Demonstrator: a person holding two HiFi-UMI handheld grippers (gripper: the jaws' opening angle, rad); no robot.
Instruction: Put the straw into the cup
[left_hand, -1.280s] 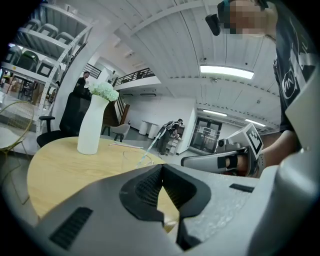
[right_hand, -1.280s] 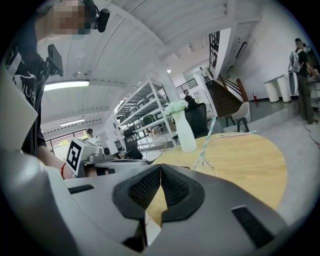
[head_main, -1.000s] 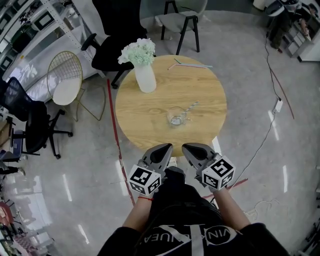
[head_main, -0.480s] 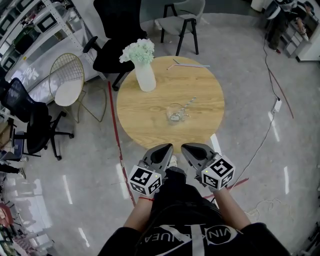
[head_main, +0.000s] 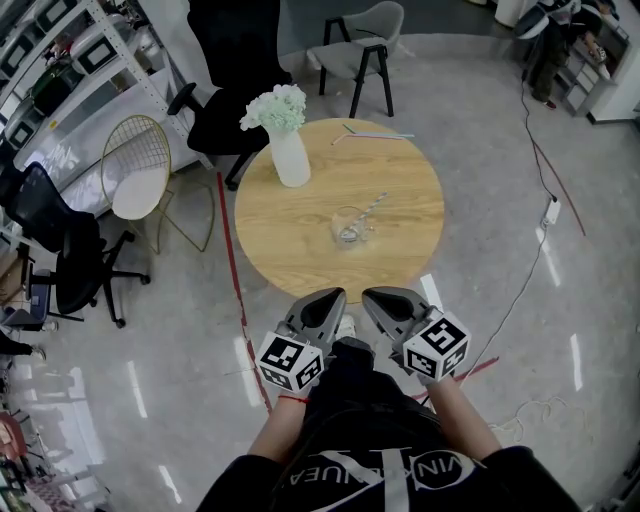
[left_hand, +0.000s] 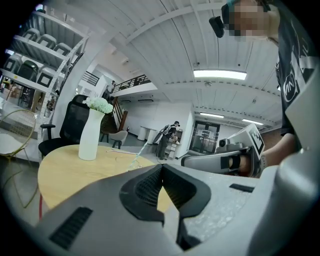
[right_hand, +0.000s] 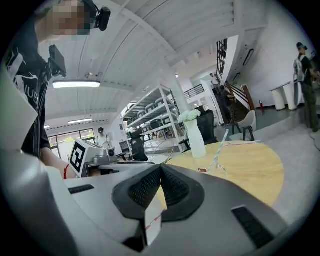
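Note:
A clear glass cup (head_main: 349, 226) stands near the middle of the round wooden table (head_main: 300, 255), and a pale striped straw (head_main: 373, 208) leans out of it to the upper right. In the right gripper view the same straw (right_hand: 220, 141) rises from the cup (right_hand: 216, 166). Two more straws (head_main: 375, 135) lie at the table's far edge. My left gripper (head_main: 332, 296) and right gripper (head_main: 372, 295) hang side by side off the table's near edge, in front of my body. Both are shut with nothing between the pads. A small white tag shows low in the right gripper's seam (right_hand: 152, 220).
A white vase of pale flowers (head_main: 289, 150) stands at the table's back left. Around the table are a wire chair (head_main: 135, 170), black office chairs (head_main: 65, 255) and a grey chair (head_main: 362, 45). A red tape line (head_main: 235, 270) and a cable (head_main: 545, 230) run over the glossy floor.
In the head view the table, cup and vase have drifted a little farther away and up. Both grippers stay shut, in the same place before my body.

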